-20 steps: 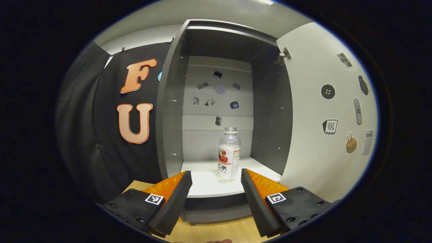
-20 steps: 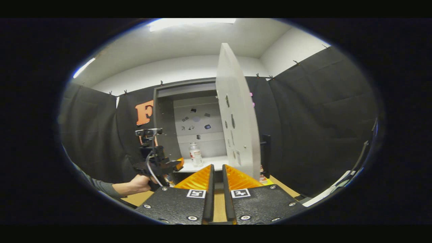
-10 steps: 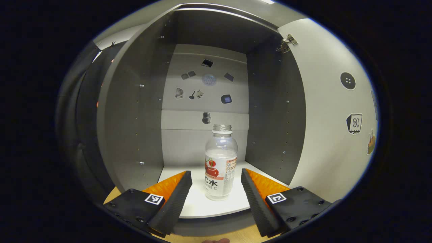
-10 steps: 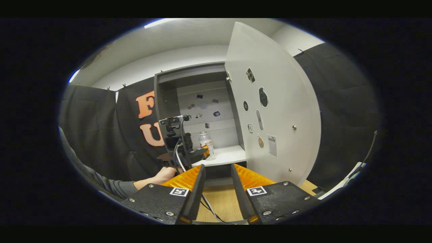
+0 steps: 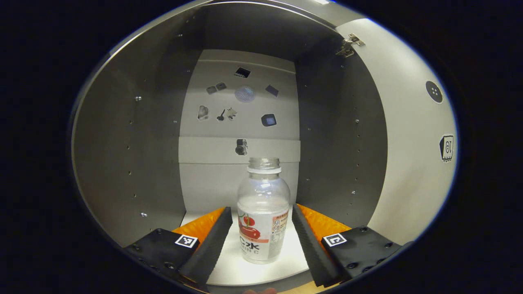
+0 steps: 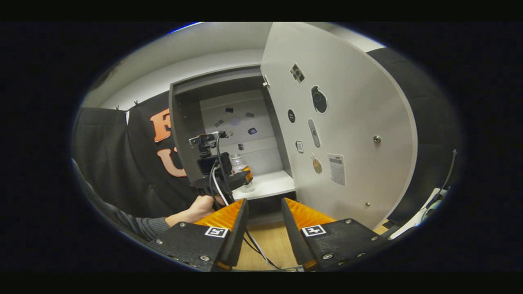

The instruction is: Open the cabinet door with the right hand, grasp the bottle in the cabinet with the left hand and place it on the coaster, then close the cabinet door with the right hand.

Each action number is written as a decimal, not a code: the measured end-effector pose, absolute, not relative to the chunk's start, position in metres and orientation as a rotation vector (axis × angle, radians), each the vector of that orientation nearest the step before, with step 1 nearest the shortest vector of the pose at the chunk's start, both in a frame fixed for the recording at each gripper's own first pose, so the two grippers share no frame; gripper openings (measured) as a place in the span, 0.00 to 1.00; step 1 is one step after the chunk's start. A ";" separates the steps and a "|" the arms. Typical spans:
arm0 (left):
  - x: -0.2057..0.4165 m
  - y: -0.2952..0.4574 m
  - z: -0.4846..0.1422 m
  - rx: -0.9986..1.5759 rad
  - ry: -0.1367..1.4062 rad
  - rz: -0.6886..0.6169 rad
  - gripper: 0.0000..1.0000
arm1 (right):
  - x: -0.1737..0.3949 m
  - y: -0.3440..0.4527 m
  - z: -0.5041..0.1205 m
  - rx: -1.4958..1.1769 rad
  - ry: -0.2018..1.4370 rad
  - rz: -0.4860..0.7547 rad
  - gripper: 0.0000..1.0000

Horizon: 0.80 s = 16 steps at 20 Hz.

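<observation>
While the cabinet door (image 6: 347, 122) stands open, the left gripper (image 5: 261, 232) sits spread around the bottle (image 5: 263, 212), not pinching. Its label is not read off. At 6 o'clock, the right gripper (image 6: 261, 228) is spread, holding nothing.

L cam inside cabinet (image 5: 135, 163), R cam farther back, both see bottle (image 5: 262, 212).

Dim, sharp fisheye views with bowed edges; overhead light brightens the cabinet shelf (image 5: 241, 269).

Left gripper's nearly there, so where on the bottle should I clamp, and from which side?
Clamp the bottle on its straight labelled body, coming from the front through the open cabinet. It stands upright between the open left gripper fingers; the neck is narrower.
</observation>
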State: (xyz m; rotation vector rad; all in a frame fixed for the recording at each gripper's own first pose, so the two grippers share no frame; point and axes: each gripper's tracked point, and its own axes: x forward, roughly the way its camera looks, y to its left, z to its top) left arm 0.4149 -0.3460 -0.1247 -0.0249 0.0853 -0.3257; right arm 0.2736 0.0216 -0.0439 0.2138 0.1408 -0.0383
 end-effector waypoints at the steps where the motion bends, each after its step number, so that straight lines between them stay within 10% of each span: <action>1: 0.419 -0.347 -0.125 -0.025 0.084 -0.327 0.96 | 0.273 0.022 -0.046 0.215 0.154 -0.041 0.51; 16: 0.341 -0.303 -0.100 -0.006 0.018 -0.311 0.84 | 0.255 0.028 -0.052 0.244 0.191 0.031 0.52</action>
